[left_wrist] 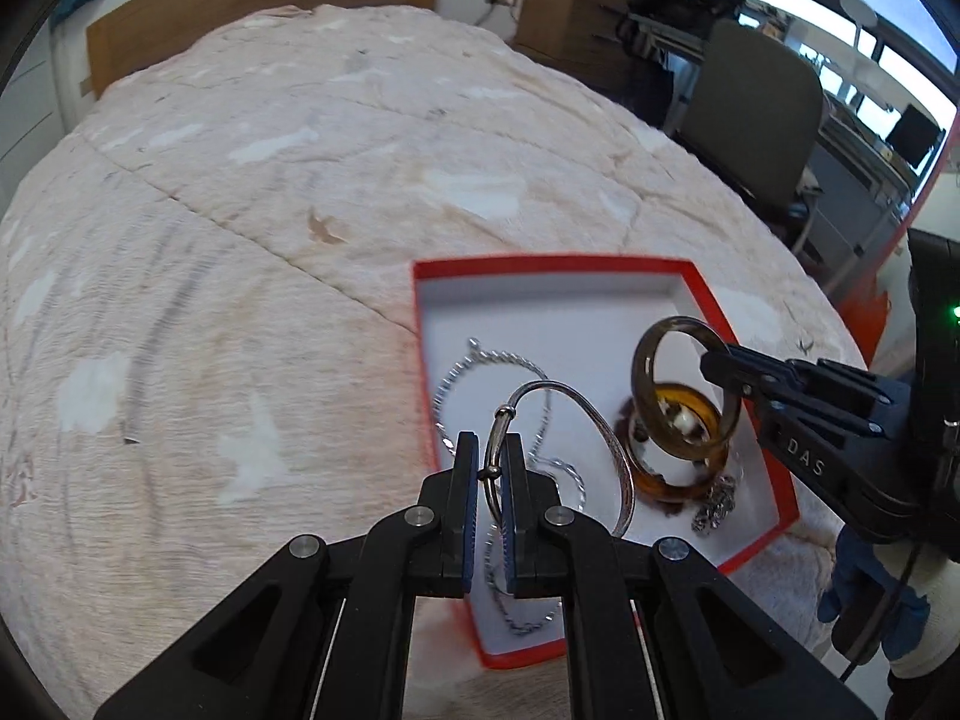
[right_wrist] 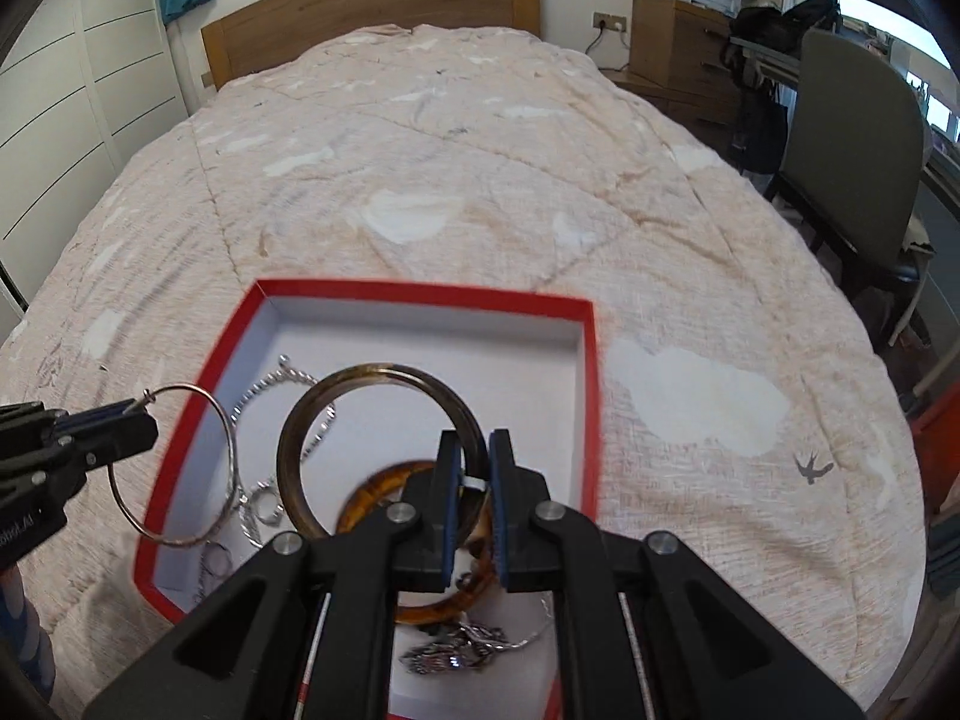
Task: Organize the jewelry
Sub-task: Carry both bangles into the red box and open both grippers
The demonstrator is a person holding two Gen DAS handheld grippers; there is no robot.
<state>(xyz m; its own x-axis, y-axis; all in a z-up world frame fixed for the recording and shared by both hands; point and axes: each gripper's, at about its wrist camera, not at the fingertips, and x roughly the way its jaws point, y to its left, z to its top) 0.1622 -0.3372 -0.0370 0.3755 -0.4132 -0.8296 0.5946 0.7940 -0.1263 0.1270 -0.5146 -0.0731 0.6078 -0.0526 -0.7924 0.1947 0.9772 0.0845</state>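
While both bangles hang above the red box [right_wrist: 591,396] at lower centre, we see the left gripper [left_wrist: 492,468] clamped on the silver bangle [left_wrist: 576,420] and the right gripper [right_wrist: 475,462] pinching the brown bangle [right_wrist: 336,402], each ring upright, the box directly below them.

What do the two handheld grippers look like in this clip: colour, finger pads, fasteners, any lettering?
Both the left gripper and right gripper are matte black linkages with round silver pivot pins and blue ribbed pads. The right one's side carries white "DAS" lettering and a green light.
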